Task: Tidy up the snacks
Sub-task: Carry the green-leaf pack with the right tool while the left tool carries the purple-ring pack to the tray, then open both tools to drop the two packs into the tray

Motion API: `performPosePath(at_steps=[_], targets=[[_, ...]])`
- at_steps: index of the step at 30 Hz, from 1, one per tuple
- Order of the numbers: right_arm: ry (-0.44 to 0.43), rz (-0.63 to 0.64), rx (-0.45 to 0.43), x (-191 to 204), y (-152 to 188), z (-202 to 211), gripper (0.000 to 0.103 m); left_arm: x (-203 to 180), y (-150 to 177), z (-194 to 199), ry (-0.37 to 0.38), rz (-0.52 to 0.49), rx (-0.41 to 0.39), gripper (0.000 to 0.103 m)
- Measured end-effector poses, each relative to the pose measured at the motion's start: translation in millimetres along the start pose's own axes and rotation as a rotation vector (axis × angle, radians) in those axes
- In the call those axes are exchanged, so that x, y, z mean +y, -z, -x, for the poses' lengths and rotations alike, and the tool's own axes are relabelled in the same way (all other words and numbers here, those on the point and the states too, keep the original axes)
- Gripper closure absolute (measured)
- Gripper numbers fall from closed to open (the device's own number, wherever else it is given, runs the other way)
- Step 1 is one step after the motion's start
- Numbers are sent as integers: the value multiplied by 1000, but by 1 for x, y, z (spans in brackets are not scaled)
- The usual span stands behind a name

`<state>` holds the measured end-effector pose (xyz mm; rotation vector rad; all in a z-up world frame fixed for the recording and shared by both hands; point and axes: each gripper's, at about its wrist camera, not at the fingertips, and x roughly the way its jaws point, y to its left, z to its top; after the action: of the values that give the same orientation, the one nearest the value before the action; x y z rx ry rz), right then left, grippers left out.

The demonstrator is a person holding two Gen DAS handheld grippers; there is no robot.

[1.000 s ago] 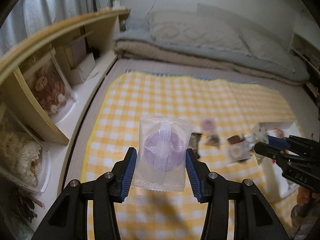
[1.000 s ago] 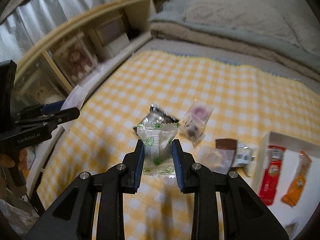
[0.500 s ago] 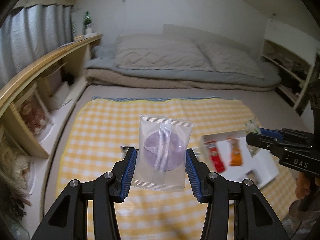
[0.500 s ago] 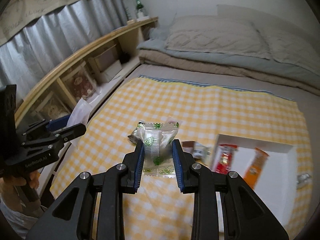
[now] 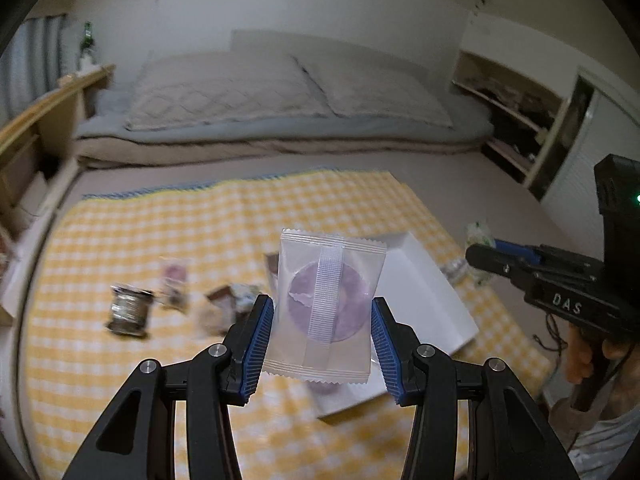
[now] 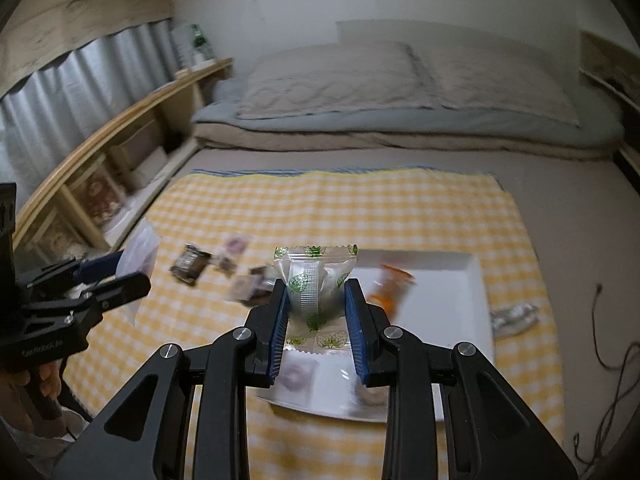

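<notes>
My left gripper (image 5: 322, 344) is shut on a clear packet with a purple round snack (image 5: 326, 306), held in the air over the near end of the white tray (image 5: 424, 292). My right gripper (image 6: 318, 322) is shut on a clear packet printed with green strawberries (image 6: 316, 292), above the tray's (image 6: 460, 280) near left part. An orange packet (image 6: 390, 288) and a purple snack (image 6: 294, 374) lie in the tray. Several loose snacks (image 5: 128, 312) (image 6: 192, 264) lie blurred on the yellow checked cloth (image 6: 360, 212), left of the tray. Each gripper shows at the edge of the other's view.
A wooden shelf unit (image 6: 92, 160) runs along the left wall. Folded bedding and pillows (image 6: 400, 92) lie at the far end. A silver packet (image 6: 514, 318) rests on the cloth right of the tray, and a dark cord (image 6: 612, 344) trails on the floor at the right.
Both grippers have swung right and risen with their packets still held, from over the loose snacks to over the white tray. The loose snacks now lie to the left.
</notes>
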<state>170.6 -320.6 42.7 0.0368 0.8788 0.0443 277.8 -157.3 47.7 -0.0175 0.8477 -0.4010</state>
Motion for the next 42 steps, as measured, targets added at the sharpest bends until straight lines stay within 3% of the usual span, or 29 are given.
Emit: performPosePath(at_steps=[7, 11, 18, 24, 28, 30, 32, 39, 42], targets=[[102, -101, 51, -64, 27, -9, 75, -27, 0, -58, 66, 45, 130, 55], [151, -132, 95, -90, 35, -14, 75, -25, 1, -100, 85, 132, 229, 55], [141, -211, 220, -119, 47, -40, 75, -22, -7, -181, 116, 275, 381, 55], [149, -233, 300, -129, 56, -64, 74, -17, 21, -227, 76, 322, 461, 55], [162, -243, 328, -137, 60, -73, 74, -14, 29, -238, 71, 377, 464, 54], [164, -254, 335, -141, 60, -75, 74, -13, 23, -242, 61, 380, 464, 47], [165, -261, 340, -144, 60, -78, 74, -14, 21, -245, 59, 376, 453, 34], [186, -251, 362, -145, 60, -85, 74, -17, 25, -224, 52, 287, 431, 23], [197, -250, 380, -146, 63, -89, 73, -20, 27, -221, 52, 250, 459, 13]])
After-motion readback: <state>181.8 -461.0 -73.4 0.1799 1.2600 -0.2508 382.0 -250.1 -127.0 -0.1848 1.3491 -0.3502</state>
